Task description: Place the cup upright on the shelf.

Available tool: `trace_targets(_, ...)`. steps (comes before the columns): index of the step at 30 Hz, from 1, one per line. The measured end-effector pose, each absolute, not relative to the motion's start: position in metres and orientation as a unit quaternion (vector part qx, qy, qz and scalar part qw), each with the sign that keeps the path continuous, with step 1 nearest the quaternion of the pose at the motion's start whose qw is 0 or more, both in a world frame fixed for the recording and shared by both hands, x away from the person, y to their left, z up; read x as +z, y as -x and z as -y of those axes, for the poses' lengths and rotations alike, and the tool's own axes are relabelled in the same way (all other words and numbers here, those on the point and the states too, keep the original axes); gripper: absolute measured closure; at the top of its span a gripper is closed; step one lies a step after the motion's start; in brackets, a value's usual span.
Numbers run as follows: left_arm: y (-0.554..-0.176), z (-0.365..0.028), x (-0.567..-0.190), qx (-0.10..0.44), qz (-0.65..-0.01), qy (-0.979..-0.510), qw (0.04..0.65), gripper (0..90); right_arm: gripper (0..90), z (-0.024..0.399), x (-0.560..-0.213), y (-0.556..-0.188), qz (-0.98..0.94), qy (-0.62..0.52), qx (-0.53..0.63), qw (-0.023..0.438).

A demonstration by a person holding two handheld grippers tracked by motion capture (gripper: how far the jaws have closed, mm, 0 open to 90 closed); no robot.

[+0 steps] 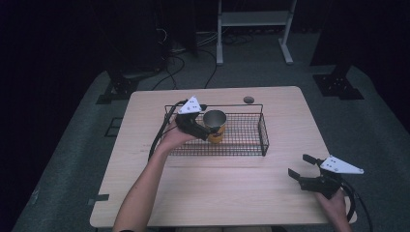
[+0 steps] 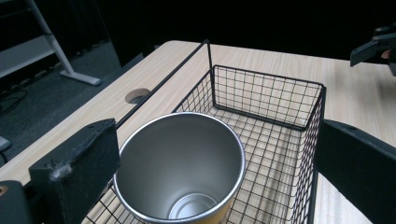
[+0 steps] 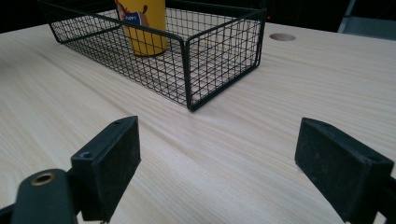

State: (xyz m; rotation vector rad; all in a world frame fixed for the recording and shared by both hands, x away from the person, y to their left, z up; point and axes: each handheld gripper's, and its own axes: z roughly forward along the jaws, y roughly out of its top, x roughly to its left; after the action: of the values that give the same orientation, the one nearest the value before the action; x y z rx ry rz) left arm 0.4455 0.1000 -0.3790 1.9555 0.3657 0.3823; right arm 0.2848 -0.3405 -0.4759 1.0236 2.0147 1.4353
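Note:
A yellow cup [image 1: 214, 125] with a steel inside stands upright in the left part of a black wire basket [image 1: 263, 136] at the table's middle. My left gripper [image 1: 207, 131] reaches into the basket from the left, open, with its jaws on either side of the cup [image 2: 180, 168]. The left jaw is close to the cup's wall and the right jaw stands well off it. Near the table's front right corner my right gripper [image 1: 299, 165] is open over bare wood, facing the basket [image 3: 219, 60] and the cup [image 3: 140, 23].
The wooden table [image 1: 232, 193] has a round cable hole [image 1: 248, 99] behind the basket. The basket's right part [image 2: 266, 93] holds nothing. A white metal stand [image 1: 254, 19] and cables lie on the floor beyond the table.

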Motion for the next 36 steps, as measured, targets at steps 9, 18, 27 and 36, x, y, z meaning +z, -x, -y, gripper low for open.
trace_targets(9, -0.436, -0.103, -0.379, 0.158, -0.146, -0.816, 0.536, 0.0, 13.2, 0.34, -0.476, -0.285, -0.732, -0.373, 0.521, 0.23)
trace_targets(18, -0.429, -0.112, -0.382, 0.149, -0.148, -0.806, 0.554, 0.0, 13.2, 0.34, -0.476, -0.285, -0.732, -0.374, 0.521, 0.231)
trace_targets(27, -0.418, -0.118, -0.387, 0.149, -0.149, -0.802, 0.559, 0.0, 13.2, 0.34, -0.476, -0.285, -0.732, -0.374, 0.521, 0.231)
trace_targets(36, -0.409, -0.122, -0.389, 0.147, -0.145, -0.802, 0.56, 0.0, 13.2, 0.34, -0.476, -0.285, -0.732, -0.374, 0.52, 0.231)
